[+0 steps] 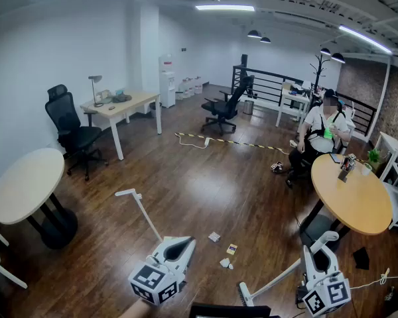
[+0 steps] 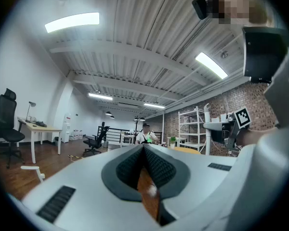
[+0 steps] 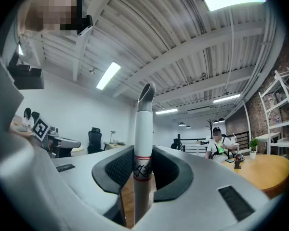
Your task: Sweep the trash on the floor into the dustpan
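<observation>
Several trash scraps (image 1: 231, 249) lie on the dark wooden office floor (image 1: 186, 171).

The floor (image 1: 186, 177) is dark wood planking with a soft sheen. The broom handle (image 3: 143, 121) looks smooth and glossy white, perhaps painted metal. The right claw (image 3: 143, 154) has matt black, finely ribbed pads (image 3: 116, 170) and a matt white plastic shell.
</observation>
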`<act>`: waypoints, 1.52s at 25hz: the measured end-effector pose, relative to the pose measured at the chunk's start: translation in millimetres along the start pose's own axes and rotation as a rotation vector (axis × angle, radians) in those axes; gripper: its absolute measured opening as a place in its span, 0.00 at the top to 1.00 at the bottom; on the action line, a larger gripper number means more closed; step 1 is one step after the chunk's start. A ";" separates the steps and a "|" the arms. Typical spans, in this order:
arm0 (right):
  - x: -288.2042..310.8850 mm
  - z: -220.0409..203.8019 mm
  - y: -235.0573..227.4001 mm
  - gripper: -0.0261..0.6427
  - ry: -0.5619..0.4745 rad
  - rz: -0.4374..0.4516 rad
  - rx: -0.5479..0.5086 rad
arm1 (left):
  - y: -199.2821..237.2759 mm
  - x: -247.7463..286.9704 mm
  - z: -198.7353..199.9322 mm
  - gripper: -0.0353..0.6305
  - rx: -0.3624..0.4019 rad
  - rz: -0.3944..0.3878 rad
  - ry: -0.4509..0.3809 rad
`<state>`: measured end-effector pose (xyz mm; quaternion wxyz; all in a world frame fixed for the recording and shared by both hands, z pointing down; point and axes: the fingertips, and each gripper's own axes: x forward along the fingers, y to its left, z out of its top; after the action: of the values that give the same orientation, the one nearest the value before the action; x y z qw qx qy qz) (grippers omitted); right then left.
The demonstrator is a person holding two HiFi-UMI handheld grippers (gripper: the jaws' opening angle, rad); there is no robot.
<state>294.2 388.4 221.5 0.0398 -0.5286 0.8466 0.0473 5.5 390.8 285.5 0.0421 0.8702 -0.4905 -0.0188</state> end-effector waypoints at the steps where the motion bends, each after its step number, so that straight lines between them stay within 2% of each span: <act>1: 3.9 1.1 1.9 0.78 -0.004 -0.004 -0.001 | 5.2 -2.2 0.9 0.94 0.000 -0.003 -0.001; 10: 50.6 -11.1 19.7 0.78 -0.029 -0.013 -0.001 | 53.5 -4.9 -13.2 0.94 -0.018 -0.015 0.004; 18: 108.9 -18.9 22.0 0.78 -0.056 0.017 0.020 | 92.8 34.2 -20.2 0.94 -0.023 -0.010 0.023; 27: 207.2 -38.4 -42.8 0.78 -0.061 0.086 0.054 | 133.4 155.4 -7.0 0.94 0.016 0.031 0.029; 32: 250.0 -57.0 -95.3 0.78 -0.059 0.102 0.062 | 139.7 228.9 -9.2 0.94 0.014 0.041 0.052; 38: 302.4 -75.0 -149.9 0.79 -0.034 0.146 0.059 | 146.3 310.4 -4.2 0.94 0.026 0.048 0.034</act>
<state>295.1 44.3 254.8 0.0662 -0.4632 0.8831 0.0344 42.0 50.2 305.7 0.0396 0.8589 -0.5105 0.0035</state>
